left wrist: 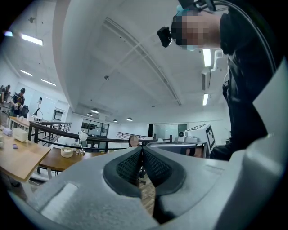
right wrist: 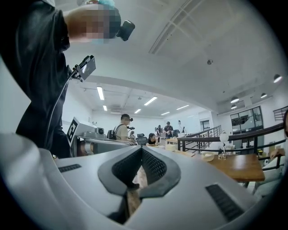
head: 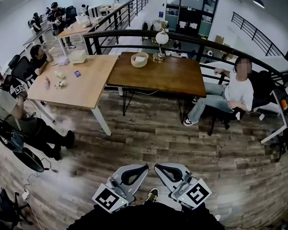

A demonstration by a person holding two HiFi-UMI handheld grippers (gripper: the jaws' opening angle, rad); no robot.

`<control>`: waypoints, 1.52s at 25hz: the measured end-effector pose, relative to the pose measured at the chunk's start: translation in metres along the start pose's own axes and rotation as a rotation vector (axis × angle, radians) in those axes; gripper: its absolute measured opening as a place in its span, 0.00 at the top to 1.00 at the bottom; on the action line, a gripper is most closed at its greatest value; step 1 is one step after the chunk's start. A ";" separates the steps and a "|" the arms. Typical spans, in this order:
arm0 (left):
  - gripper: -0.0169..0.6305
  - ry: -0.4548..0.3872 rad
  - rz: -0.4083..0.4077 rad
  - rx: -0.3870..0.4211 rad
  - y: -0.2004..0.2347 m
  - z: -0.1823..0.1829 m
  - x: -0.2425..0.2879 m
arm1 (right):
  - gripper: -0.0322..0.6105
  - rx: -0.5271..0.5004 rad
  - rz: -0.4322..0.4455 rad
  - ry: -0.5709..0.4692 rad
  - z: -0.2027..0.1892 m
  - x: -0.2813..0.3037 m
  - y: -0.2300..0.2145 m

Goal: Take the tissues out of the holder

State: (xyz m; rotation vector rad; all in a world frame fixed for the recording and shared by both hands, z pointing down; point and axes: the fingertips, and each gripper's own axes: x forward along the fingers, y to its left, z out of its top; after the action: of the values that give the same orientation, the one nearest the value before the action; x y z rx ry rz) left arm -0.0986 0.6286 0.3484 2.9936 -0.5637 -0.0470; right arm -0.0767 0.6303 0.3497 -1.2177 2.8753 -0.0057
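Both tools are held low and close to the operator's body, side by side above the plank floor [head: 149, 135] and aimed forward. The left gripper [left wrist: 142, 149] is shown with its ribbed pads [left wrist: 128, 165] brought together at the tips, and nothing is caught between them. The right gripper [right wrist: 142, 149] is likewise pressed closed and empty, with only floor seen through the gap behind its pads [right wrist: 155, 166].

A white box [head: 78, 56], which may be the tissue holder, is seen on the light wooden table [head: 81, 91] at upper left, well apart from both grippers. Whether tissues stand in it cannot be told at this range. Small items are scattered beside it.

A dark wooden table [head: 166, 78] is set against the light one. On it, a pale bowl [head: 139, 59] is placed just beside a globe lamp [head: 161, 39]. A curved black railing [head: 131, 32] is seen behind the tables, and a seated person [head: 233, 91] is at the right.
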 end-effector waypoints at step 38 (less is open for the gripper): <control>0.96 0.003 -0.038 -0.024 0.196 0.009 0.122 | 0.94 -0.001 -0.008 0.040 -0.009 0.138 -0.183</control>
State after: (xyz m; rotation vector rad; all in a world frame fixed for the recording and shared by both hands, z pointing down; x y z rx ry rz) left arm -0.0562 0.4015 0.3573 2.9808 -0.5016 -0.0516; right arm -0.0418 0.4039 0.3586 -1.2442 2.9045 -0.0287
